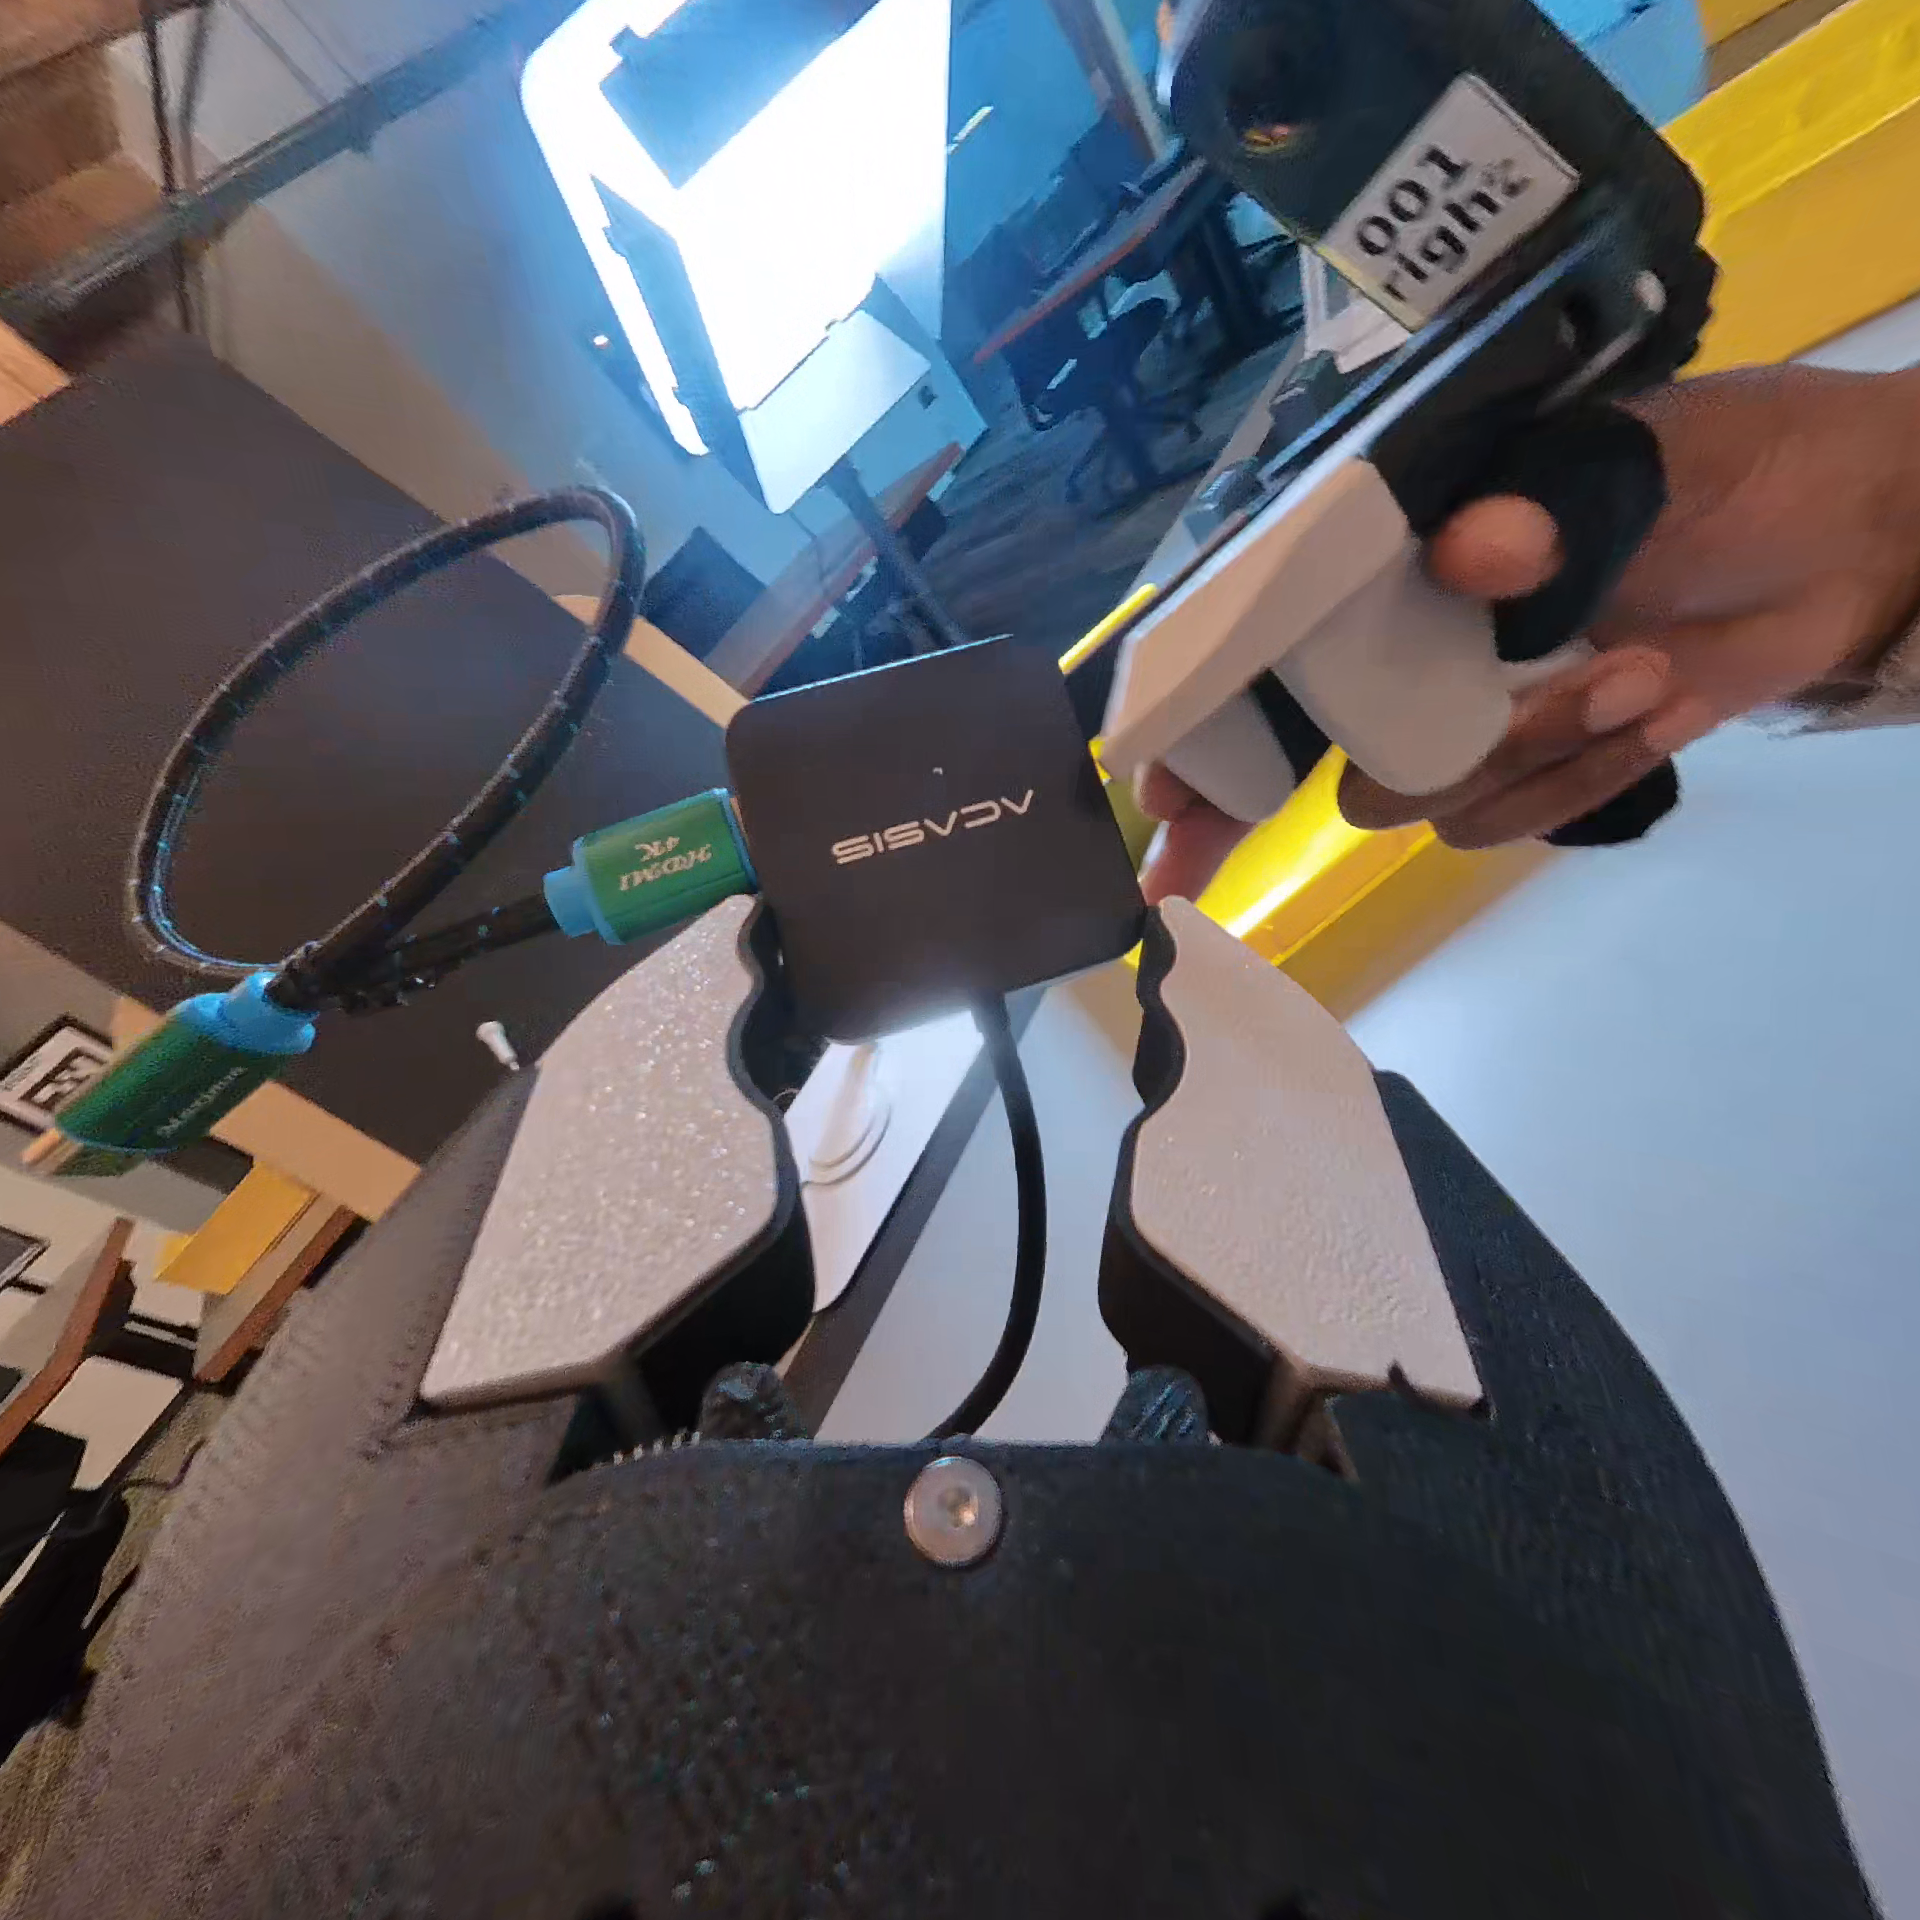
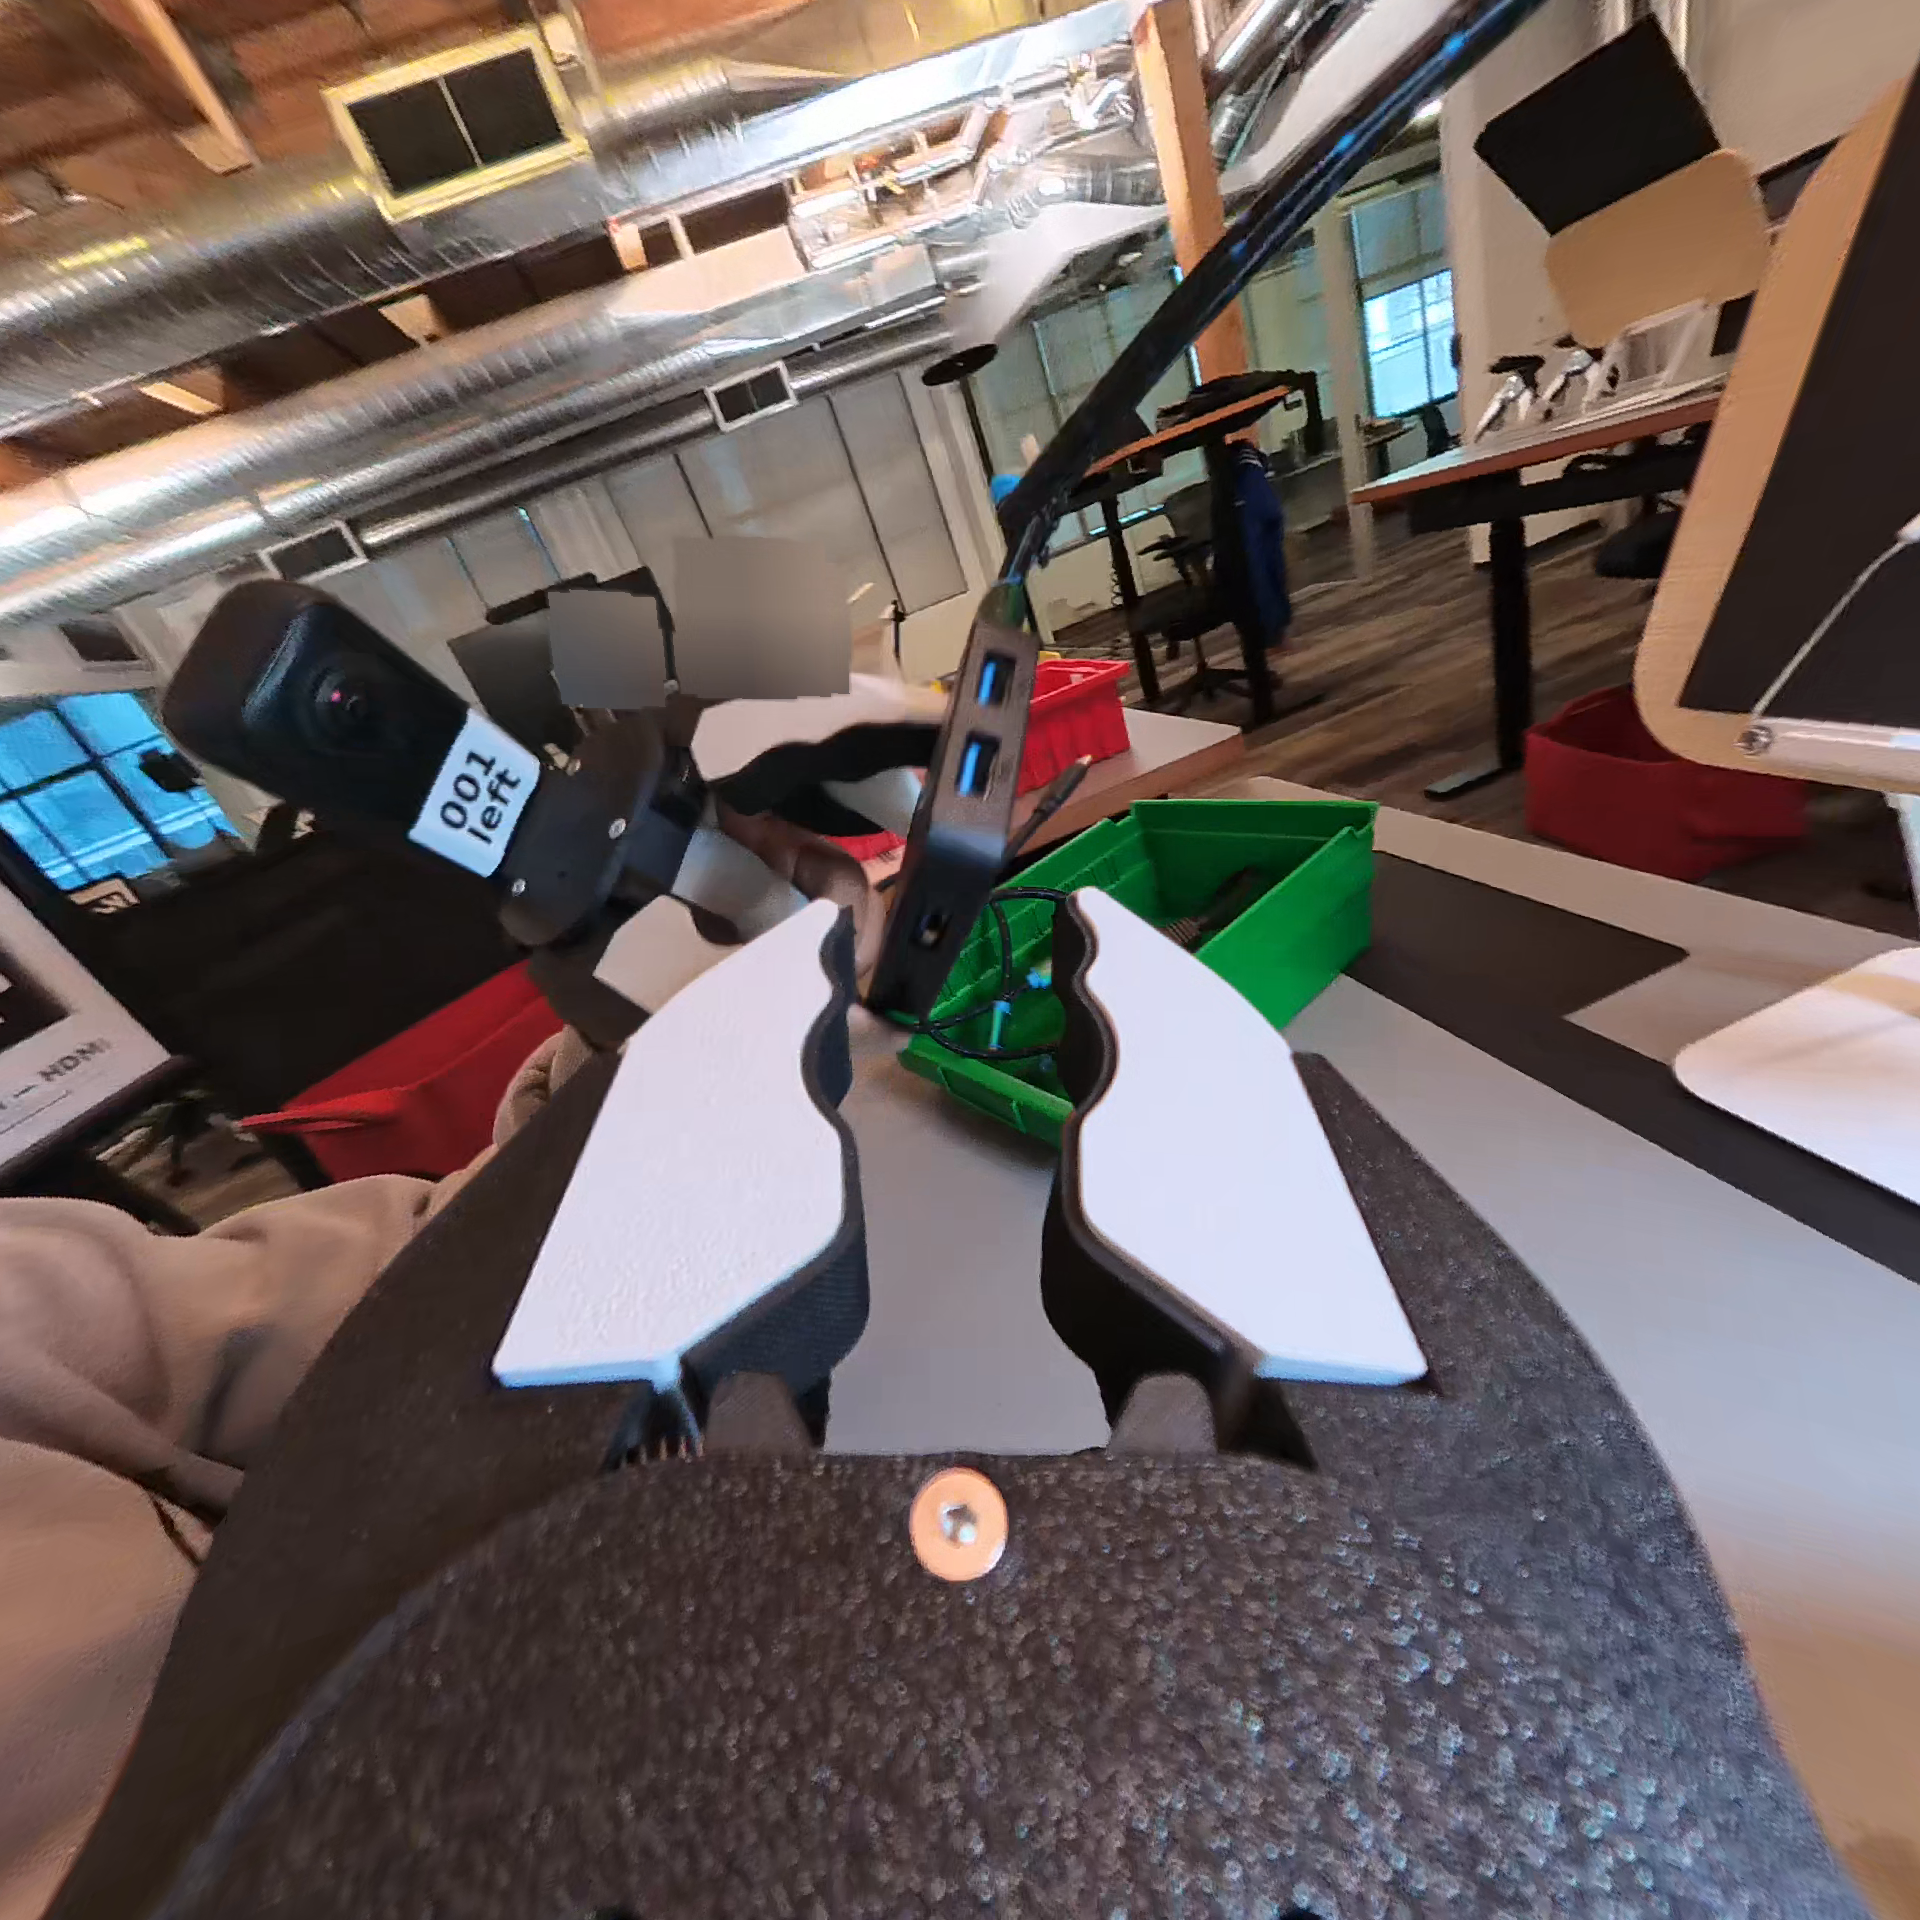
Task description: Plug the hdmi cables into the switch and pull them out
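Left gripper [image 1: 961, 935] pinches flat black square switch [image 1: 930, 831]; green-shelled HDMI plug [image 1: 655, 873] seated, port hidden. Right gripper [image 2: 961, 935] agape, empty, switch edge-on beyond tips.

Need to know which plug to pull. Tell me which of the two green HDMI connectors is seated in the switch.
The upper green connector, pressed into the side of the black switch. The other green connector dangles free at the far end of the looped braided cable, lower left.

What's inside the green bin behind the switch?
In the green bin, thin black cable loops and a small green-and-blue plug show. The right gripper and switch hide part of the bin.
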The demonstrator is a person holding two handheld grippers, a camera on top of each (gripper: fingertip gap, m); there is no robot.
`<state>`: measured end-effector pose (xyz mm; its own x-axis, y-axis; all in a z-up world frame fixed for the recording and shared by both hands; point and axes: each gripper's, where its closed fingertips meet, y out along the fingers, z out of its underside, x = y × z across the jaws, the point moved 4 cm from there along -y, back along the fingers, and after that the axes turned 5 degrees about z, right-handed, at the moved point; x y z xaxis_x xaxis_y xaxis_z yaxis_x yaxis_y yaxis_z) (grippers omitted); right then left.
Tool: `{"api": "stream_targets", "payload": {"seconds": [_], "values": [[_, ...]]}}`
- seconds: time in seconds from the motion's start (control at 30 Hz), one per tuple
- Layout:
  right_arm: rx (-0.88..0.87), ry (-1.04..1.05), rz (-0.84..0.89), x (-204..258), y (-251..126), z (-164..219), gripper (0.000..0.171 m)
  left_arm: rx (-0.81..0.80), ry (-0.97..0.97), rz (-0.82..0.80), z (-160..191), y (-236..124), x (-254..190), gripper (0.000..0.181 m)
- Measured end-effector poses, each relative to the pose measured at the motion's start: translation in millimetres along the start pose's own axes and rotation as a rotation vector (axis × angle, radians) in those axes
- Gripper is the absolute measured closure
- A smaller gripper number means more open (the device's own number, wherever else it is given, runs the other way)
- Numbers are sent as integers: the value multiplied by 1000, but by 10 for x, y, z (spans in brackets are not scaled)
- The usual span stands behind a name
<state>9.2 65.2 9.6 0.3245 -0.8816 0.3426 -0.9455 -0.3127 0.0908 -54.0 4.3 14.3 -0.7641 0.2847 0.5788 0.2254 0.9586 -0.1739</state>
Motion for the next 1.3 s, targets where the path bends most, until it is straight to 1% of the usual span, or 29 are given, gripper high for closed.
{"api": "stream_targets", "payload": {"seconds": [0.07,0.13,0.2,0.3,0.37,0.4,0.5,0.6,0.67,0.83,0.93,1.0,1.03,1.1,1.17,1.23,1.3], "values": [[11,-20,23,-13,5,13,136,14,24,63,21,16,-98,114],[35,-44,29,-4,16,59,151,42,54,90,48,53,-174,114],[53,-79,74,-35,25,82,153,69,80,73,106,89,-168,114],[30,-79,110,-56,38,78,154,52,47,69,163,144,-158,114],[-5,-25,142,-131,24,66,156,67,89,12,183,183,-150,115],[-42,21,165,-198,-5,44,157,83,136,-30,185,192,-142,119],[-114,227,169,-391,-93,39,157,99,249,-129,146,204,-140,123],[-166,382,177,-512,-96,120,157,75,246,-108,125,290,-257,123],[-186,441,171,-529,-63,175,157,93,304,-110,154,365,-339,124],[-189,454,198,-508,-4,260,156,183,471,-146,350,553,-471,133],[-176,443,215,-517,-5,278,156,179,557,-191,396,567,-462,138],[-168,407,222,-497,-13,256,156,160,639,-233,395,534,-437,147],[-160,384,219,-474,-11,242,156,144,682,-243,389,510,-434,150],[-132,320,208,-417,-6,208,155,112,697,-242,360,451,-421,152],[-113,284,153,-332,-11,146,150,69,708,-231,284,366,-414,155],[-102,271,35,-207,-30,60,139,9,687,-209,157,245,-404,160],[-95,242,-104,-55,-74,-24,134,-54,614,-175,2,85,-358,163]]}}
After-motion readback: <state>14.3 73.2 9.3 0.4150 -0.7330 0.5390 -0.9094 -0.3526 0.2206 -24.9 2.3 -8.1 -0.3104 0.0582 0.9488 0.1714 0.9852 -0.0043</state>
